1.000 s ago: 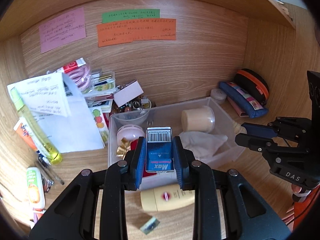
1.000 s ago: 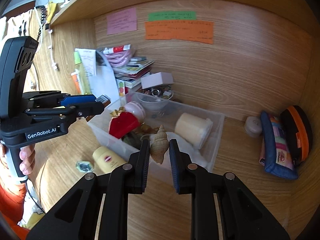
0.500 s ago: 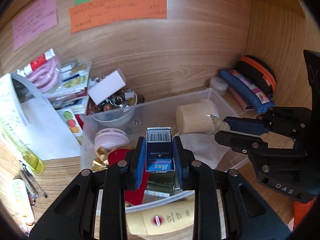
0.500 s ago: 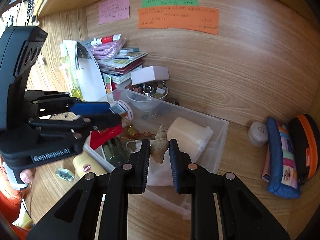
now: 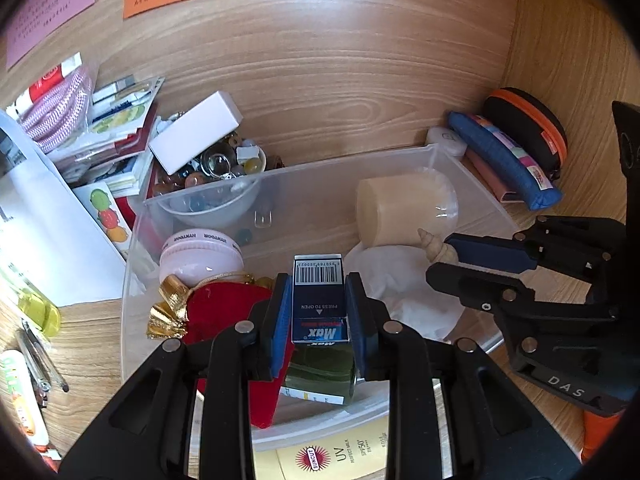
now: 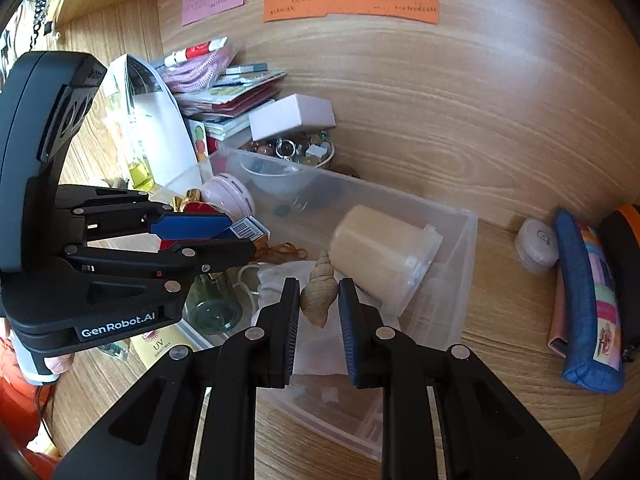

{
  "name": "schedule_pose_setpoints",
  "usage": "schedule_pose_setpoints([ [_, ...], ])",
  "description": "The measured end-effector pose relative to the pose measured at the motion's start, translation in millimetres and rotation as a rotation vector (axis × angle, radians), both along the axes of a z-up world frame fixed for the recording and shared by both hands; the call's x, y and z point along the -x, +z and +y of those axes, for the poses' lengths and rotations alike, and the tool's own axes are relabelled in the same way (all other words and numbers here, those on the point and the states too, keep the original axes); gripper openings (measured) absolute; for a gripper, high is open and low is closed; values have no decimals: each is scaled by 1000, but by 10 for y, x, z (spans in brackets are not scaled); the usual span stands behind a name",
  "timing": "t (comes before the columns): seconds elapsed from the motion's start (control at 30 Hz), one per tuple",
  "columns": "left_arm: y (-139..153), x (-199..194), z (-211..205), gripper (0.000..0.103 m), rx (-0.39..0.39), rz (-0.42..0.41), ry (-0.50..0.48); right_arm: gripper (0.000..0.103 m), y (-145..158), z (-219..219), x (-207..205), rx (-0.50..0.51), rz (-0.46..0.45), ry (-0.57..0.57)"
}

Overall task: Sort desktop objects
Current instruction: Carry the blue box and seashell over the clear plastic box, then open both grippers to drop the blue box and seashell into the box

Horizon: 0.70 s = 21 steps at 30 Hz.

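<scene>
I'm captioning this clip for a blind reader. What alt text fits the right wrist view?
The right claw grips a seashell over a clear bin on a wooden desk. Beside it, the left claw holds a small blue box over the same bin, which already holds a cream jar, a pink tin and a white cloth.
</scene>
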<state>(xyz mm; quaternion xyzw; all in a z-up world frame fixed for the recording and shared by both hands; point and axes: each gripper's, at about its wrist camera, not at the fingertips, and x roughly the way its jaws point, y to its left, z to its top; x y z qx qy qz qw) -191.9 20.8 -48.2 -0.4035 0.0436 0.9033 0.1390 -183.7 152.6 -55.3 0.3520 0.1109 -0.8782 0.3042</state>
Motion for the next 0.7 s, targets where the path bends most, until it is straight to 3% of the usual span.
schedule_pose_setpoints([
  [0.57, -43, 22, -87, 28, -35, -34, 26, 20, -53, -35, 34, -19, 3, -6],
  [0.7, -6, -17, -77, 39, -25, -8, 25, 29, -46, -39, 20, -12, 4, -5],
])
